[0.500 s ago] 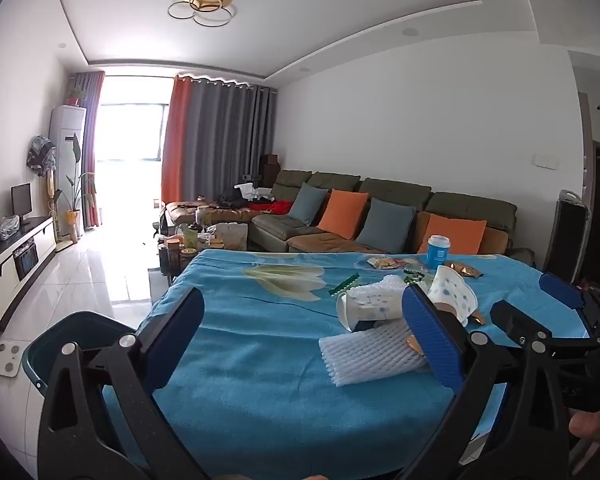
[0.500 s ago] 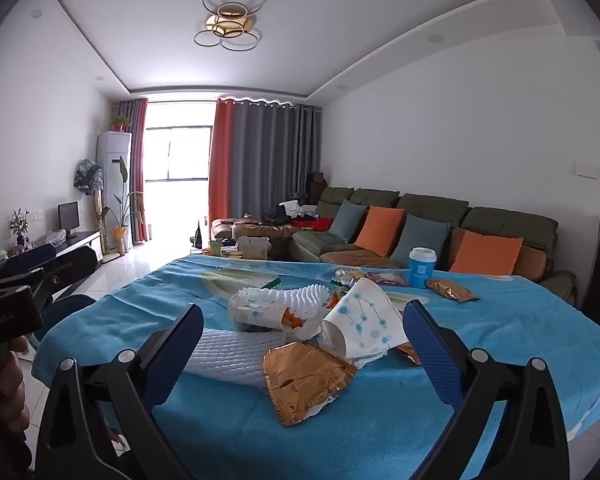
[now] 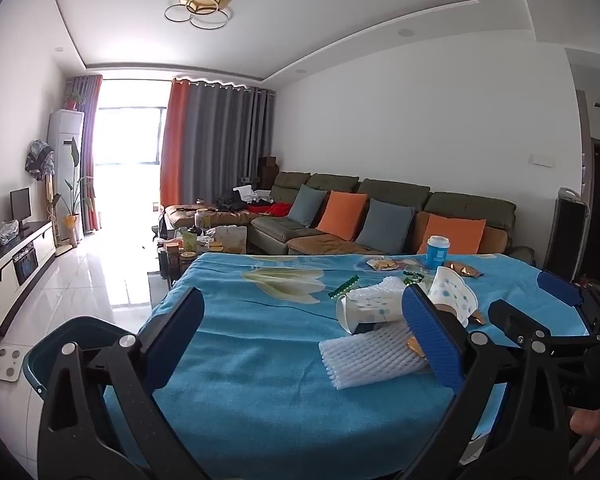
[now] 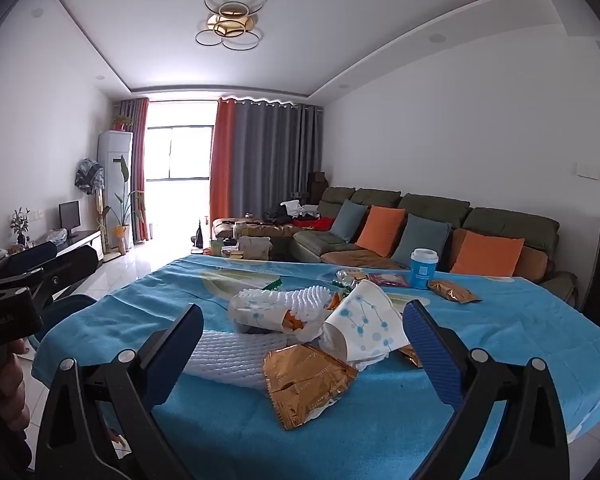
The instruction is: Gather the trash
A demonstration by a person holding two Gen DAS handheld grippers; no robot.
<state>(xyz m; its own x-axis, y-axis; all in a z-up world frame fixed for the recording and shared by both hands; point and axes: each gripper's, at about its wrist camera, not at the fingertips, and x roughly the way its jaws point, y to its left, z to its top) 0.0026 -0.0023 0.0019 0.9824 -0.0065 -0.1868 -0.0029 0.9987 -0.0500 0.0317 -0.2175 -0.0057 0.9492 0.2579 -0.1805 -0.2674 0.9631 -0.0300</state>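
Trash lies in a pile on the blue tablecloth [image 4: 500,320]: a white foam net sleeve [image 4: 228,354], a gold foil wrapper [image 4: 304,380], two dotted paper cups on their sides [image 4: 364,328] [image 4: 260,312] and a second foam net [image 4: 308,298]. My right gripper [image 4: 300,344] is open and empty, just short of the pile. My left gripper [image 3: 300,332] is open and empty, left of the pile; the foam sleeve [image 3: 368,356] and a dotted cup [image 3: 364,308] show beside its right finger. The right gripper [image 3: 556,292] shows at the right edge there.
A blue lidded cup [image 4: 423,268], a gold packet [image 4: 452,291], snack wrappers [image 4: 388,279] and a green strip [image 3: 343,287] lie farther back on the table. A dark teal bin [image 3: 72,344] stands on the floor at the table's left. A sofa [image 3: 380,216] is behind.
Both views have shifted only slightly; both grippers stay open and nothing on the table has moved.
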